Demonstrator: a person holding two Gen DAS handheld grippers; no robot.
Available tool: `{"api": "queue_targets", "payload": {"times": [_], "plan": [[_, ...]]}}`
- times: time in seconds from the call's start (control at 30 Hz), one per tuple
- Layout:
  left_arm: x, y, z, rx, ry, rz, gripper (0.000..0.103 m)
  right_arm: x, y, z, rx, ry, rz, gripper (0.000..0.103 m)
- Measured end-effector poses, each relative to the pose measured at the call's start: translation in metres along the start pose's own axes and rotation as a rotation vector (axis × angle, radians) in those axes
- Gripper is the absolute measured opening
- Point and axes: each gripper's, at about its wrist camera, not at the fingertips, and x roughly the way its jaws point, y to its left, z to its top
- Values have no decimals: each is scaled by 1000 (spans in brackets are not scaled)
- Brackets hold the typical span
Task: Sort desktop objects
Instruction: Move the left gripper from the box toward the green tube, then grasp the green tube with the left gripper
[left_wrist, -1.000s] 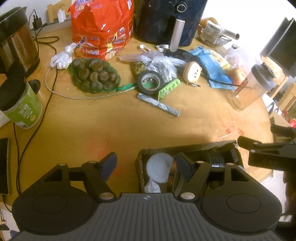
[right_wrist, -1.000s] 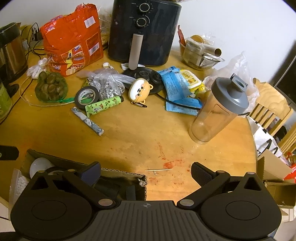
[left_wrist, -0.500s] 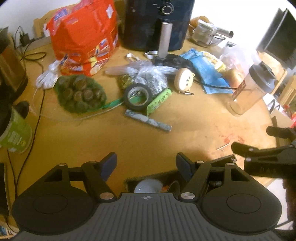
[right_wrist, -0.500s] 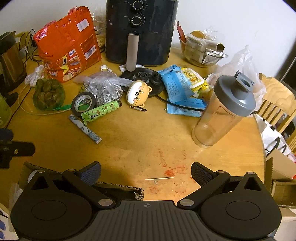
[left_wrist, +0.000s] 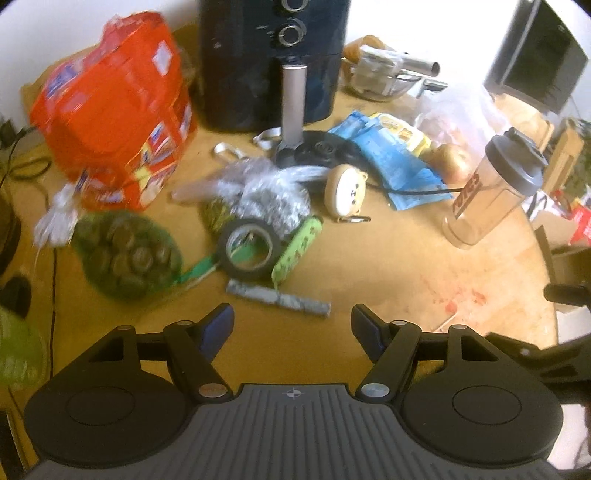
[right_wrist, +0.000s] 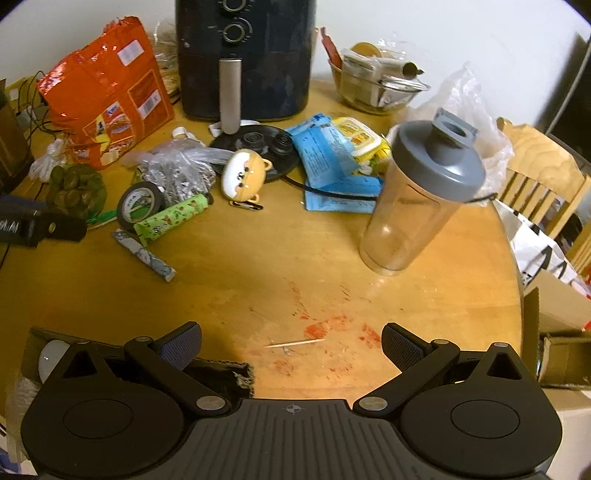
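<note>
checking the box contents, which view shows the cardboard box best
The right wrist view: the cardboard box shows its torn corner and a white round thing inside, partly behind the right hand-held gripper. The left wrist view shows none of it.

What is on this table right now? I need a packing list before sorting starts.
Air fryer: 1, dark blue, table's far edge.
Snack bag: 1, orange foil, far left.
Net of round items: 1, green, left.
Tape roll: 1, black, left of centre.
Patterned tube: 1, green, touching the tape roll.
Marbled stick: 1, grey, nearest of the cluster.
Bear-face case: 1, tan, centre.
Shaker bottle: 1, clear with grey lid, right.
Cardboard box: 1, brown, near edge.
Left gripper: open.
Right gripper: open.
</note>
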Motion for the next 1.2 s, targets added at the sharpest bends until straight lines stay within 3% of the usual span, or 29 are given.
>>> {"api": "queue_targets", "payload": {"times": [0.43, 0.83, 0.93, 1.07, 1.2], "plan": [[58, -5, 34, 193, 4, -85, 69, 1, -23, -7, 74, 28, -60, 103], [107, -10, 51, 268, 55, -152, 68, 3, -41, -17, 152, 65, -110, 103], [121, -11, 53, 273, 86, -152, 61, 4, -43, -20, 161, 73, -116, 103], [138, -11, 53, 272, 120, -142, 60, 3, -47, -25, 172, 79, -127, 103], [149, -11, 53, 268, 162, -131, 46, 1, -53, -28, 197, 84, -143, 103]]}}
